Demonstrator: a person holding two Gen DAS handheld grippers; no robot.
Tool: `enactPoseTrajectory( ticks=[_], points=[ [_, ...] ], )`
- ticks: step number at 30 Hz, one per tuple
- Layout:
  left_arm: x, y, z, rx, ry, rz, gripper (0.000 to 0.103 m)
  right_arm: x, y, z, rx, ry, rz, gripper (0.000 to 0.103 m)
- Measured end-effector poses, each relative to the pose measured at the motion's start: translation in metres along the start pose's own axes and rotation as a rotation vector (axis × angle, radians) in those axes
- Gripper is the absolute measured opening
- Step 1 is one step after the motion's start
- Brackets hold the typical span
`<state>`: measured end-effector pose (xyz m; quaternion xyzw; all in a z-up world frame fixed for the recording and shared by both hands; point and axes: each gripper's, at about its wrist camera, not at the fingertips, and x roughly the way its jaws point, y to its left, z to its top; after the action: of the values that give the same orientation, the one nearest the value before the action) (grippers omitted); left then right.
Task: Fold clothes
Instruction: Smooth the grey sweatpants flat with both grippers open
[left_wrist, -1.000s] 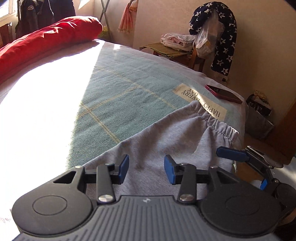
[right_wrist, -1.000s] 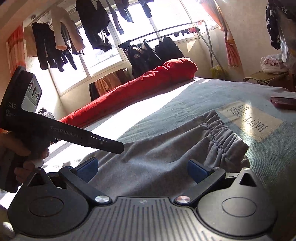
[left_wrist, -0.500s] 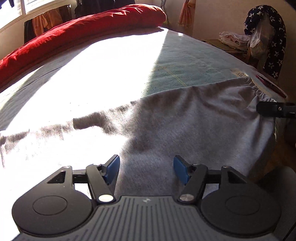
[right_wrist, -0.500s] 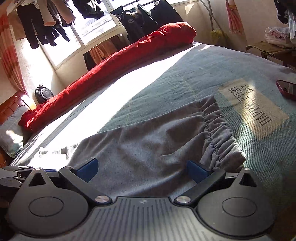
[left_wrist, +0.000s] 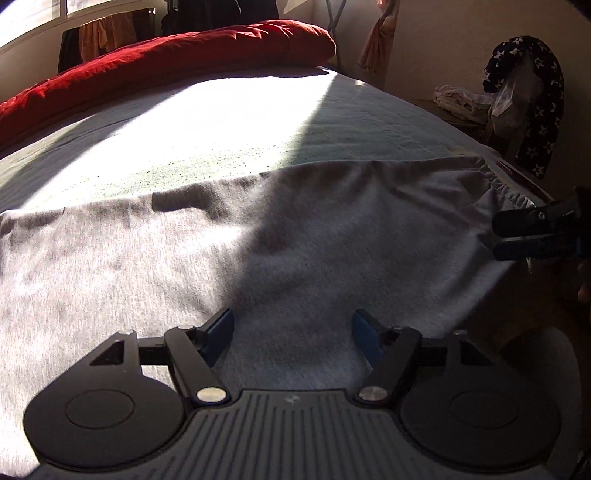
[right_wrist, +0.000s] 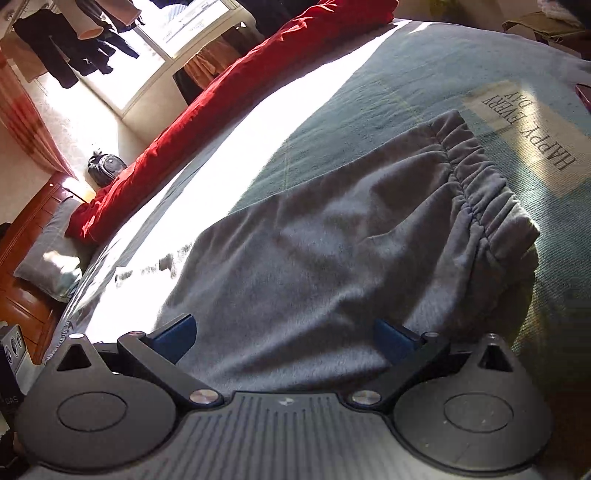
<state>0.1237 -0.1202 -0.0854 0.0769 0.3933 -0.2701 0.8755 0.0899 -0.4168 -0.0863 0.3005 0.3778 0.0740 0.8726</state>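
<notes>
Grey sweatpants (left_wrist: 295, 236) lie flat across the bed, the gathered waistband (right_wrist: 476, 173) at the right end. My left gripper (left_wrist: 291, 336) hovers over the near edge of the pants, its jaws opening, blue pads apart with only flat cloth beneath them. In the right wrist view the right gripper (right_wrist: 288, 339) stands wide open above the pants' near edge close to the waistband, nothing pinched. The right gripper's fingers (left_wrist: 532, 236) also show at the right edge of the left wrist view beside the waistband.
The bed has a teal blanket (right_wrist: 424, 62) with a lettered patch (right_wrist: 532, 129), and a red duvet roll (left_wrist: 166, 62) along the far side. A red phone (left_wrist: 517, 177) lies near the right bed edge. A chair with clothes (left_wrist: 524, 103) stands beyond; a pillow (right_wrist: 48, 266) lies left.
The left gripper swung left along the pants and dropped closer, its jaws widening. The right gripper tilted down toward the waistband end and stayed wide open.
</notes>
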Motion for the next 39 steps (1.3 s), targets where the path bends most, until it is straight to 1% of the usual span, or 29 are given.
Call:
enactPoseTrajectory(
  ticks=[3,6,10,11,13,14,18,21,22,25,28,29,32,34,35,37,39],
  points=[
    [-0.005,0.000,0.000,-0.009,-0.012,-0.006,0.074,-0.014,-0.002,0.004,0.057,-0.021,-0.022,0.103],
    [-0.006,-0.002,-0.001,-0.003,-0.017,0.001,0.074,-0.016,0.012,0.009,0.030,-0.043,-0.030,0.103],
    [-0.007,-0.002,-0.005,-0.006,-0.020,0.004,0.076,0.007,0.030,0.014,-0.005,-0.005,-0.048,0.103],
    [-0.007,-0.001,-0.006,-0.011,-0.022,0.005,0.076,0.013,0.032,0.013,-0.011,0.013,-0.069,0.103],
    [-0.007,0.001,-0.008,-0.020,-0.026,0.007,0.078,0.022,0.029,0.009,-0.022,0.050,-0.141,0.103],
    [-0.007,0.001,-0.009,-0.022,-0.026,0.007,0.079,0.021,0.025,0.006,-0.028,0.048,-0.151,0.103],
    [-0.006,0.001,-0.012,-0.011,-0.030,0.012,0.083,0.001,0.008,-0.002,0.017,0.014,-0.120,0.103],
    [-0.007,-0.002,-0.010,0.000,-0.031,0.020,0.084,-0.008,0.009,0.003,0.062,-0.003,-0.123,0.103],
    [-0.009,-0.003,-0.009,0.006,-0.039,0.023,0.084,-0.008,0.016,0.006,0.040,-0.007,-0.137,0.103],
    [-0.020,-0.003,-0.006,0.022,-0.071,0.039,0.084,0.001,0.043,0.013,-0.097,-0.027,-0.191,0.103],
    [-0.026,0.005,-0.006,0.012,-0.082,0.076,0.084,0.024,0.067,0.010,-0.233,-0.009,-0.240,0.103],
    [-0.028,0.008,-0.006,0.007,-0.082,0.090,0.084,0.033,0.071,0.006,-0.268,0.004,-0.263,0.103],
    [-0.024,0.022,-0.013,-0.016,-0.048,0.127,0.084,0.058,0.077,-0.009,-0.366,0.038,-0.354,0.103],
    [-0.022,0.029,-0.020,-0.026,-0.037,0.128,0.084,0.067,0.081,-0.021,-0.438,0.028,-0.400,0.103],
    [-0.022,0.031,-0.024,-0.030,-0.037,0.122,0.084,0.069,0.082,-0.027,-0.466,0.006,-0.412,0.103],
    [-0.024,0.035,-0.032,-0.040,-0.045,0.107,0.087,0.067,0.079,-0.033,-0.459,-0.028,-0.412,0.103],
    [-0.029,0.036,-0.038,-0.058,-0.050,0.095,0.087,0.065,0.075,-0.037,-0.440,-0.052,-0.404,0.103]
  ],
)
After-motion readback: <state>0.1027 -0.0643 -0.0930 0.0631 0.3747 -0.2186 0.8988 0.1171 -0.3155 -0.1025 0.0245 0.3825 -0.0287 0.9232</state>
